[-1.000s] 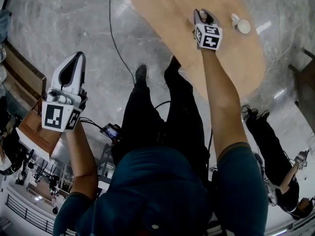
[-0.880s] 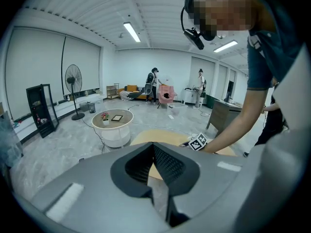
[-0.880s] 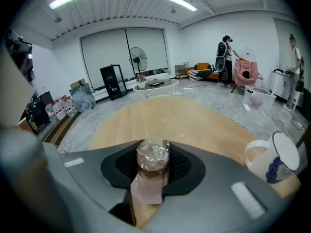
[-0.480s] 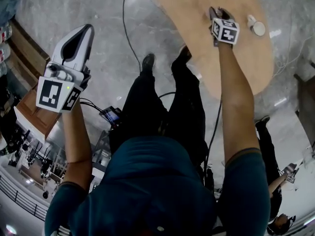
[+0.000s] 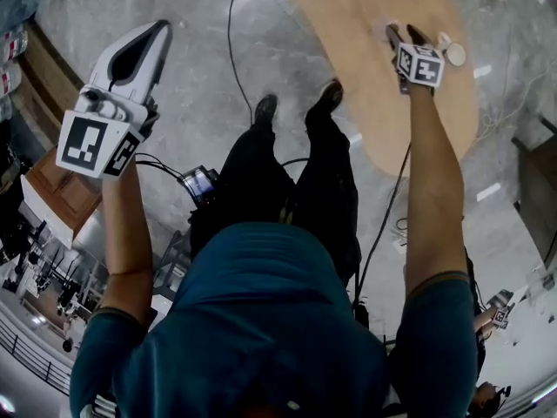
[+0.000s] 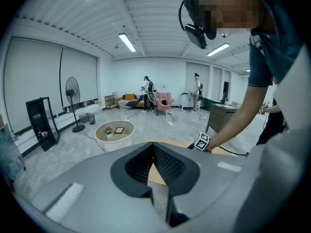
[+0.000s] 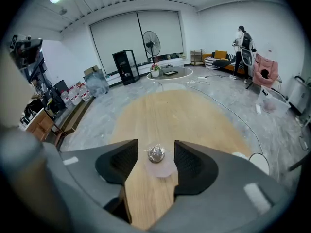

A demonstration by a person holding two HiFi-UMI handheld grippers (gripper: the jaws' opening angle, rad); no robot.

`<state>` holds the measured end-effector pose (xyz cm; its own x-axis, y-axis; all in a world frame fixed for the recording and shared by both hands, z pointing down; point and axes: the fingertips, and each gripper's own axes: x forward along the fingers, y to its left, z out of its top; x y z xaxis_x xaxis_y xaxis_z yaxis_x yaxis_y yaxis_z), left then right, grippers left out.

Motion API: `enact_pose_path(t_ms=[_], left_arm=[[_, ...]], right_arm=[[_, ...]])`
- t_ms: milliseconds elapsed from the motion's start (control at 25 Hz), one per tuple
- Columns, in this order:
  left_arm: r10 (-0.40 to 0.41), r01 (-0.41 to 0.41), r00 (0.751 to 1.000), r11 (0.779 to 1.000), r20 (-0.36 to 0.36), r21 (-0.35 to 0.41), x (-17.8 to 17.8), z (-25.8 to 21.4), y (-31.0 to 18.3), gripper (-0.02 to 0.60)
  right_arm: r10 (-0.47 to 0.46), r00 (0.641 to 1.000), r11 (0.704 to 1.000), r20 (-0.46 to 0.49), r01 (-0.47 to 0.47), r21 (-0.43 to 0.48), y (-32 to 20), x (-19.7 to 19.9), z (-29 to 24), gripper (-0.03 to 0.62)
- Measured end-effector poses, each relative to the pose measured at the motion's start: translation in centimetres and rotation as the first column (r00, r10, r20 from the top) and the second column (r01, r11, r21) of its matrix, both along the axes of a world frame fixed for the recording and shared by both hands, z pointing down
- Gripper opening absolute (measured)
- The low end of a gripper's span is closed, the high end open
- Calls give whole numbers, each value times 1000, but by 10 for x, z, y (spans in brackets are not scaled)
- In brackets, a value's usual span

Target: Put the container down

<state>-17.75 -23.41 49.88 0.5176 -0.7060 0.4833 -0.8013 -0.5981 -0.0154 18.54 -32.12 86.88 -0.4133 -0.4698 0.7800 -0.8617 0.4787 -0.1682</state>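
A small clear container [image 7: 156,163] with a crumpled foil ball in it stands on the oval wooden table [image 7: 170,115]. My right gripper [image 7: 156,147] straddles it. Its jaws are opening, and both pads stand clear of the container's sides. In the head view the right gripper [image 5: 405,31] reaches over the table [image 5: 365,94] at the upper right, and the container is hidden there. My left gripper [image 5: 161,26] is held up over the floor at the left, far from the table. In its own view the left gripper [image 6: 153,144] is shut, with nothing between its jaws.
A white round lid [image 5: 453,55] lies on the table just right of the right gripper, seen also as the white lid [image 7: 259,162]. A black cable [image 5: 231,24] runs across the grey floor. A wooden cabinet [image 5: 54,194] stands at the left. People and a low round table [image 6: 114,130] are far off.
The right gripper's jaws have spread apart and no longer press on the container. The left gripper has risen a little. The head view has shifted, so the table now lies further right.
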Motion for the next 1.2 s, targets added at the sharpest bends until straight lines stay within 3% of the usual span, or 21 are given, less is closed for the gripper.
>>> enact_pose_path(t_ms=[280, 560, 800, 920, 1000, 1200], left_arm=[[23, -22, 1000, 998, -20, 61, -19, -52, 4, -4], [72, -60, 995, 986, -73, 153, -16, -113, 16, -4], [123, -99, 987, 970, -102, 220, -15, -169, 30, -4], [156, -123, 981, 960, -115, 250, -11, -193, 41, -4], [185, -146, 975, 951, -123, 273, -10, -210, 48, -3], [265, -210, 955, 922, -133, 327, 1, -247, 67, -4]], right_arm=[[73, 997, 997, -1, -73, 31, 17, 18, -72, 216], [133, 988, 968, 84, -147, 203, 42, 16, -193, 215], [132, 968, 886, 213, -212, 412, 76, -7, -343, 199], [136, 957, 835, 256, -250, 490, 105, -20, -415, 82], [141, 947, 802, 287, -280, 528, 127, -30, -459, 14], [150, 906, 745, 397, -367, 557, 184, -45, -551, 12]])
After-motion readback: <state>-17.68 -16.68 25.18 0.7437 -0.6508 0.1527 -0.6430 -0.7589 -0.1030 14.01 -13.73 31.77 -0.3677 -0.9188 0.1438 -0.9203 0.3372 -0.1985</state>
